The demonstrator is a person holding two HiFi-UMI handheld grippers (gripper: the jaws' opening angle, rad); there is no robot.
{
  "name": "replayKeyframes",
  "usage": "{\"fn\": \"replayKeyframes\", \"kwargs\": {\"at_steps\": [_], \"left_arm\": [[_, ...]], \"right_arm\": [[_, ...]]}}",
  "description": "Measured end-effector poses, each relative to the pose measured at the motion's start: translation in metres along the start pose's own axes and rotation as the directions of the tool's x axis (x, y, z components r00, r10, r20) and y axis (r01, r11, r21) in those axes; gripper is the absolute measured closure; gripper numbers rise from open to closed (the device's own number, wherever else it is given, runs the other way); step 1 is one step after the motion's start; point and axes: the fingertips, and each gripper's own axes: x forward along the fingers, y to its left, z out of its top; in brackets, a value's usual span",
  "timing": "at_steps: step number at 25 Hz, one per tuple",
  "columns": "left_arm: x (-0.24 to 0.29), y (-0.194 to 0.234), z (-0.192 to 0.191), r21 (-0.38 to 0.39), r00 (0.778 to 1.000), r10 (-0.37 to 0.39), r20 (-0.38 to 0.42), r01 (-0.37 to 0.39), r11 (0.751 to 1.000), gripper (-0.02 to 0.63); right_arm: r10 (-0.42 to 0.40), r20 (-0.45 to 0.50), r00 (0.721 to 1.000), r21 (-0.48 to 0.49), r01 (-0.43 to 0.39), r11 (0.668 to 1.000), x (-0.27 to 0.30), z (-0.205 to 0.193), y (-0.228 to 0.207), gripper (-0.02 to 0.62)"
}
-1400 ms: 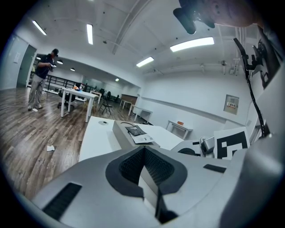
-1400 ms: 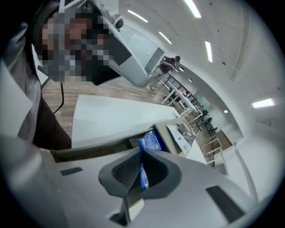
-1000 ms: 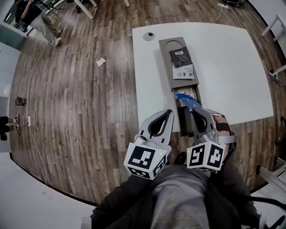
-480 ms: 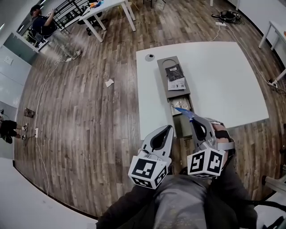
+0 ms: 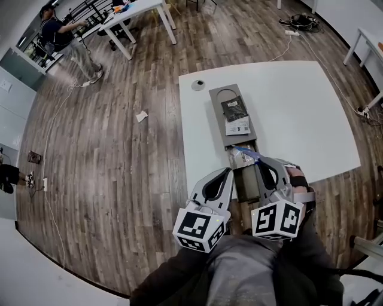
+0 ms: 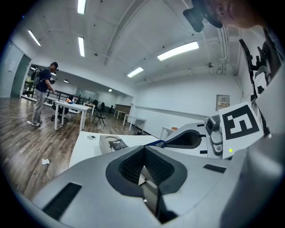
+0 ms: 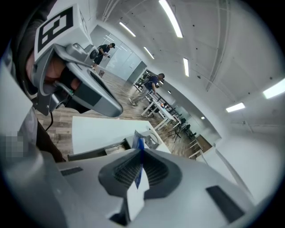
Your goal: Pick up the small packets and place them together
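My right gripper [image 5: 259, 162] is shut on a thin blue-and-white packet [image 5: 246, 152], held in the air above the open near end of a long grey box [image 5: 216, 97] on the white table [image 5: 299, 113]. In the right gripper view the packet [image 7: 139, 147] stands on edge between the closed jaws of the right gripper [image 7: 139, 168]. A dark packet with a white label [image 5: 235, 116] lies on the box's lid. A silvery packet [image 5: 241, 159] shows in the open part. My left gripper [image 5: 227, 173] hovers beside the right one, shut and empty; the left gripper [image 6: 144, 176] shows its jaws meeting.
A small round thing [image 5: 198, 85] lies on the table's far left corner. A paper scrap [image 5: 142, 116] and cables lie on the wooden floor. A person [image 5: 60, 33] stands far off by other white tables [image 5: 134, 12]. My knees fill the bottom edge.
Both grippers have risen a little, side by side. The right one still grips the blue packet, now lifted off the box's open end.
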Motion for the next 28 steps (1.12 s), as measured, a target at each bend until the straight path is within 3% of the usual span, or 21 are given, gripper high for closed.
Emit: {"fn": "replayKeyframes", "kwargs": {"at_steps": [11,19,22,28], "left_arm": [[0.042,0.09,0.044,-0.013,1.0,-0.007,-0.002,0.007,1.0,0.603],[0.053,0.149,0.038,-0.064,0.999,0.023,-0.041,-0.025,0.998,0.603],[0.054,0.164,0.033,-0.082,0.998,0.031,-0.06,-0.036,0.996,0.603],[0.061,0.178,0.025,-0.107,0.997,0.02,-0.077,-0.028,0.994,0.603]], "right_arm": [[-0.107,-0.057,0.993,0.022,0.109,0.994,0.084,0.039,-0.082,0.578],[-0.189,-0.137,0.972,-0.008,0.19,0.982,0.151,0.037,-0.121,0.578],[-0.173,-0.172,0.97,-0.039,0.168,0.985,0.173,0.033,-0.113,0.578],[-0.051,-0.22,0.974,-0.064,0.038,0.997,0.195,0.024,-0.073,0.577]]}}
